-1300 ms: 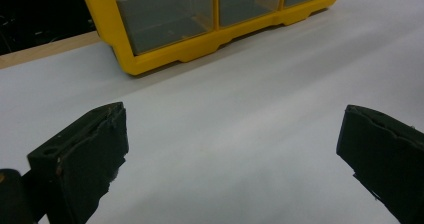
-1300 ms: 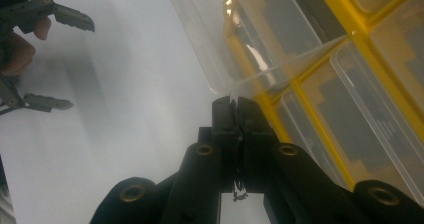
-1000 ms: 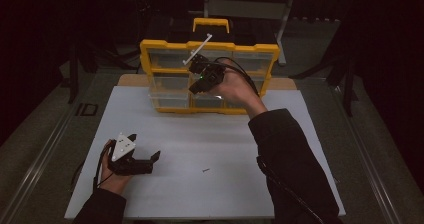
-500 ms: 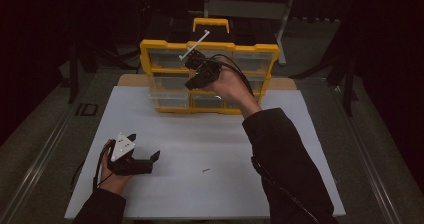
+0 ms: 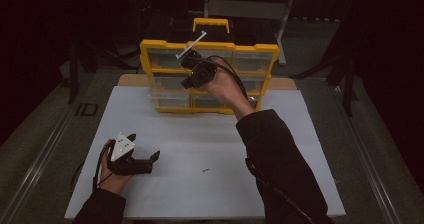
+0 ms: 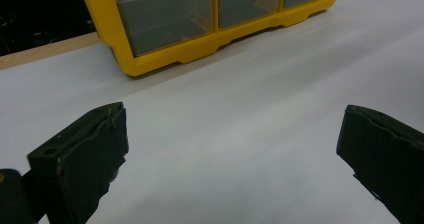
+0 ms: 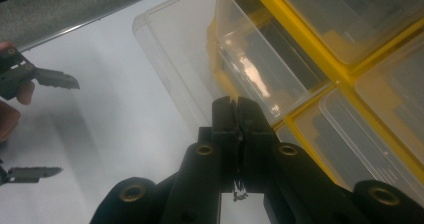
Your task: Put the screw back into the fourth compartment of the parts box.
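1. Yellow-framed drawer cabinet (image 5: pixel 150 51) with clear plastic drawers, standing at 12 o'clock on the white table sheet (image 5: pixel 280 184); black-and-yellow handle on top.
2. Clear drawer (image 7: pixel 200 49), pulled partway out of the cabinet frame in the right gripper view, toward 10 o'clock in that view; nothing made out inside it.
3. Right gripper (image 5: pixel 192 66), raised before the cabinet's middle front, at 12 o'clock from the table centre. Jaws pressed together, with a tiny dark item (image 7: pixel 240 191) low between them, possibly a small screw; too small to identify. Tips lie at the edge of the pulled-out drawer; contact cannot be judged.
4. White strip (image 5: pixel 191 45), slanting up toward 1 o'clock above the right gripper, across the cabinet's top rail.
5. Left gripper (image 5: pixel 145 156), resting low on the sheet at 8 o'clock, well apart from the cabinet. Jaws spread wide with bare sheet between them.
6. Small dark speck (image 5: pixel 205 170) on the sheet, at 3 o'clock from the left gripper.
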`<state>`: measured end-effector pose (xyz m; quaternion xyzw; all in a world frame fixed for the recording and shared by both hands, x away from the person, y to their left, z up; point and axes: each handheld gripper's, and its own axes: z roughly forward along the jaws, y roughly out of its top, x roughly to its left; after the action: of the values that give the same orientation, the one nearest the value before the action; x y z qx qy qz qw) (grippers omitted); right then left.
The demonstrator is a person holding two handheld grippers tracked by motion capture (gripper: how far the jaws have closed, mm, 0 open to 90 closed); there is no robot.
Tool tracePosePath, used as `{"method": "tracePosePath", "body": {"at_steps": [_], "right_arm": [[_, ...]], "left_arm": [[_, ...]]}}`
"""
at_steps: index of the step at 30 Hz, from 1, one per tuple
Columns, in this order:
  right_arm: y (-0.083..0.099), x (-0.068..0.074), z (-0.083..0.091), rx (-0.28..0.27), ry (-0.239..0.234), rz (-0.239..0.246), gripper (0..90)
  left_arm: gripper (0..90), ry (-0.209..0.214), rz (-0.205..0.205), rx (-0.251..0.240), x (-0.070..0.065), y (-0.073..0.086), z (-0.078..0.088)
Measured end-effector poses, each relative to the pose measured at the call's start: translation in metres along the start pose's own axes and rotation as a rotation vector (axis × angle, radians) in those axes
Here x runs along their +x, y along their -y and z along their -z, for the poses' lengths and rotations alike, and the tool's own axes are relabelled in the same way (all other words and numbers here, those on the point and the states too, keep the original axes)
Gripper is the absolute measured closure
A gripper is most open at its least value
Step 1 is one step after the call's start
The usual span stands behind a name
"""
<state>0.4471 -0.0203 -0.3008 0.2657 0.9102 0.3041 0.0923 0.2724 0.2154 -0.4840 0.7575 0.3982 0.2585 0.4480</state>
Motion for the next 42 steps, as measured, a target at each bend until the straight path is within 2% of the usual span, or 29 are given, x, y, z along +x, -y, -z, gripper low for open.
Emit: {"method": "tracePosePath", "body": {"at_steps": [10, 19, 28, 34, 35, 36, 38, 41, 42], "right_arm": [[-0.004, 0.006, -0.010, -0.003, 0.040, -0.019, 87.7], [-0.005, 0.007, -0.015, 0.006, 0.058, -0.026, 87.5], [-0.004, 0.006, -0.017, 0.018, 0.053, -0.028, 87.0], [-0.003, 0.005, -0.015, -0.001, 0.044, -0.030, 51.5], [-0.003, 0.004, -0.014, -0.001, 0.042, -0.034, 47.6], [-0.003, 0.004, -0.014, -0.001, 0.042, -0.034, 47.6], [-0.001, 0.004, -0.012, 0.014, 0.054, -0.035, 36.3], [0.002, 0.004, -0.010, 0.020, 0.060, -0.036, 29.1], [0.002, 0.004, -0.010, 0.020, 0.060, -0.036, 29.1]], "left_arm": [[0.8, 0.000, 0.000, -0.001, 0.000, 0.000, 0.000], [0.8, -0.001, 0.000, -0.001, 0.000, 0.000, 0.000], [0.8, 0.000, 0.000, -0.001, 0.000, 0.000, 0.000], [0.8, 0.000, 0.001, 0.000, 0.000, 0.000, 0.000], [0.8, 0.000, 0.000, 0.000, 0.000, 0.000, 0.000], [0.8, 0.000, 0.000, 0.000, 0.000, 0.000, 0.000], [0.8, 0.000, -0.002, 0.002, 0.000, 0.000, 0.000], [0.8, 0.000, -0.002, 0.002, 0.000, 0.000, 0.000], [0.8, 0.000, -0.002, 0.002, 0.000, 0.000, 0.000]]}}
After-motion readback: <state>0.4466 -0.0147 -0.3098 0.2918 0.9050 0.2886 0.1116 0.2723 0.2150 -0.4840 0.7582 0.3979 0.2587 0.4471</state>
